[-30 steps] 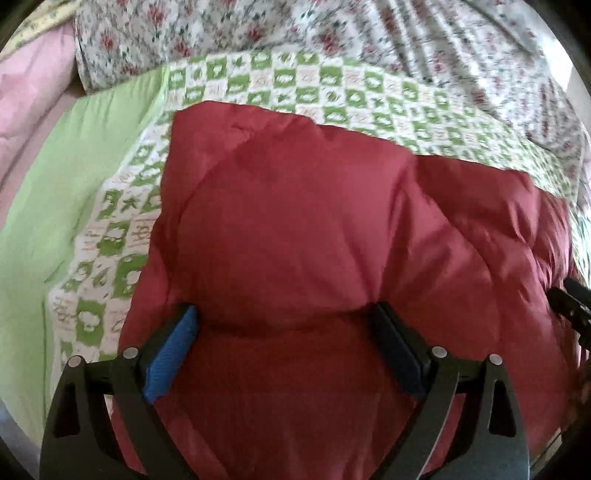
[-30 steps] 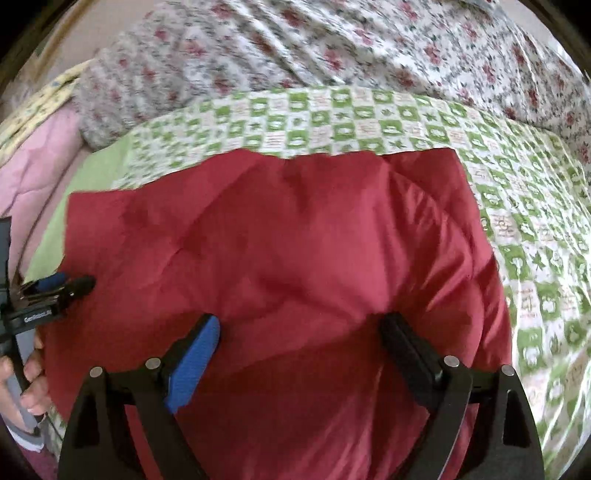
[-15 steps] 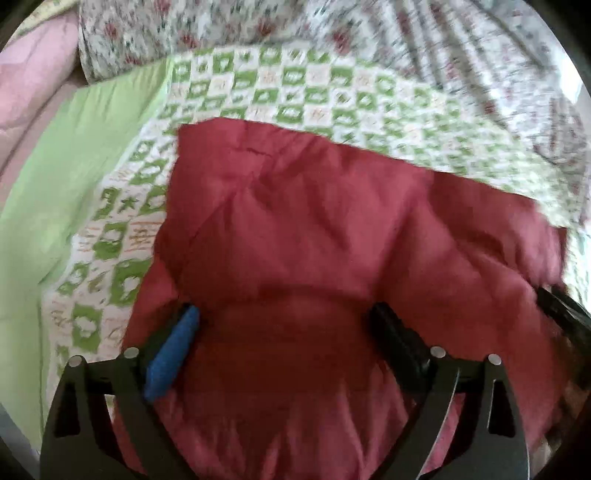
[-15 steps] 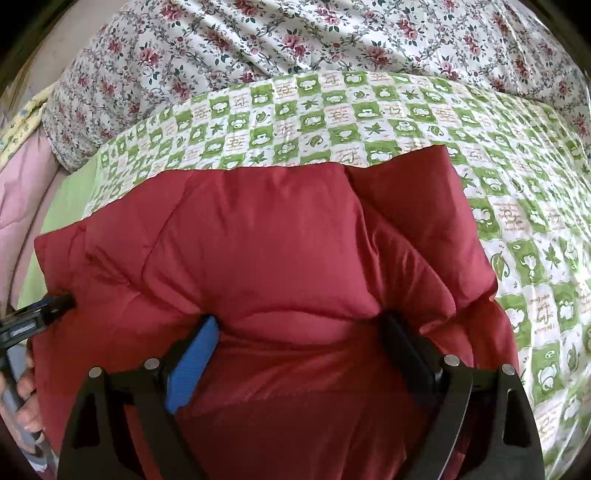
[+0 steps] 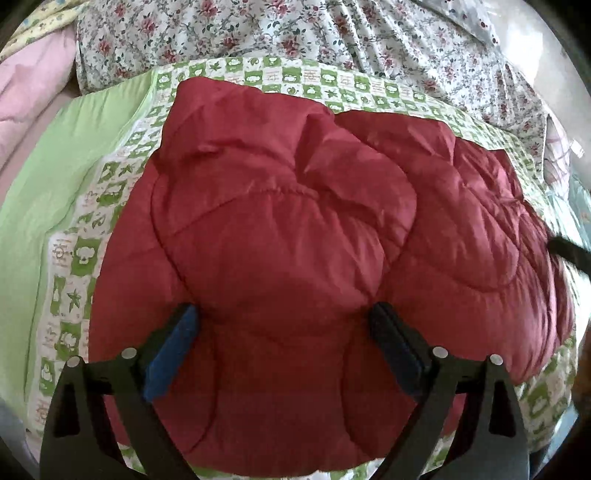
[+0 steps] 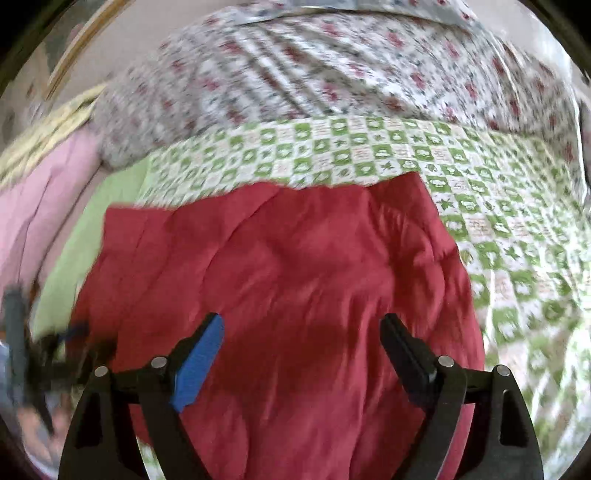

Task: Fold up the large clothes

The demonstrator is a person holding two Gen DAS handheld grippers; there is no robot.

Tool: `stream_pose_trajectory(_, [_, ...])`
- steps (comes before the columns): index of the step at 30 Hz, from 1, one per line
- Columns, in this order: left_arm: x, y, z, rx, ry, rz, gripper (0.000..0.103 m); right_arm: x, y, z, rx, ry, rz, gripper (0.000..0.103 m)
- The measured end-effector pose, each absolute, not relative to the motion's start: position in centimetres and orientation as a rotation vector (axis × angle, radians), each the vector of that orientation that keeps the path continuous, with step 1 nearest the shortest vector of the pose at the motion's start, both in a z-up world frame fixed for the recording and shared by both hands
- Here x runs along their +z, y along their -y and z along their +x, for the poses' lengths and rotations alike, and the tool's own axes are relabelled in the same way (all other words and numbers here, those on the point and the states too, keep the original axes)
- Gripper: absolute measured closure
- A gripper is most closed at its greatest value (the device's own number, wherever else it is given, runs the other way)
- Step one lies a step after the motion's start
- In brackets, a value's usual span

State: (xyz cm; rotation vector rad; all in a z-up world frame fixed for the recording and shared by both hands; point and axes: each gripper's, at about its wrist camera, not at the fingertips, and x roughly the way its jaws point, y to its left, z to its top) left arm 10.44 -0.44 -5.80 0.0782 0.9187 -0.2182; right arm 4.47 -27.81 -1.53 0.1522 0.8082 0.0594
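R gripper [image 6: 301,354]: jaws wide, not pinching, hovering over red jacket [image 6: 280,280]. L gripper [image 5: 282,332]: wide, padding bulging between; grip unclear. Jacket lies crosswise, directly ahead/below both.

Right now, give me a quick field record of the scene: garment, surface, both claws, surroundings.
garment: red padded jacket, bunched and puffy, lying on the bed
surface: green-and-white checked sheet under it
left claw: jaws wide, a thick bulge of jacket between them, pads pressed into the fabric
right claw: jaws wide above the jacket; view blurred, grip not clear
behind: floral bedding along the far side
left side: plain green cloth, pink quilt
fold state: not yet a neat fold
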Motion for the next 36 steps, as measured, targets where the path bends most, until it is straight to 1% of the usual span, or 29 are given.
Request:
stream_pose_trajectory(3, [-6.3, 0.8, 10.5, -0.207, -0.913, 0.083, 0.003, -4.9, 28.0, 4.1, 0.028, -0.885, 0.120, 0.015])
stream_pose_trajectory(7, [-6.6, 0.9, 10.8, -0.196, -0.908, 0.102, 0.001, -6.6, 28.7, 5.0, 0.038, -0.866, 0.151, 0.011])
stream_pose_trajectory(12, [-6.0, 0.9, 10.5, -0.180, -0.914, 0.103, 0.000, -6.9, 28.5, 5.0, 0.024, -0.851, 0.148, 0.010])
stream_pose_trajectory(18, [-3.9, 0.9, 6.9, -0.195, -0.891, 0.112, 0.000, -6.8, 28.4, 4.8, 0.018, -0.850, 0.155, 0.010])
stream_pose_trajectory(21, [-5.0, 0.7, 7.0, -0.181, -0.927, 0.123, 0.000, -5.9, 28.2, 4.2, -0.005, -0.840, 0.154, 0.011])
stream_pose_trajectory(23, [-5.9, 0.3, 7.7, -0.191, -0.953, 0.090, 0.000, -4.3, 27.6, 2.6, -0.021, -0.806, 0.146, 0.015])
stream_pose_trajectory(25, [-5.9, 0.3, 7.9, -0.192, -0.947, 0.080, 0.000, -3.5, 27.0, 1.5, -0.004, -0.775, 0.128, 0.015])
stream_pose_trajectory(27, [-5.8, 0.7, 7.9, -0.185, -0.941, 0.091, 0.000, -3.9, 26.4, 1.4, 0.005, -0.805, 0.106, 0.015])
stream_pose_trajectory(29, [-5.8, 0.8, 7.8, -0.188, -0.934, 0.095, 0.000, -5.9, 26.5, 2.3, 0.011, -0.848, 0.110, 0.013])
stream_pose_trajectory(32, [-6.0, 0.9, 7.7, -0.191, -0.919, 0.108, 0.000, -7.5, 26.9, 3.0, 0.012, -0.825, 0.122, 0.007])
stream_pose_trajectory(36, [-5.2, 0.9, 7.5, -0.189, -0.935, 0.108, 0.000, -6.8, 26.7, 2.9, -0.001, -0.827, 0.117, 0.007])
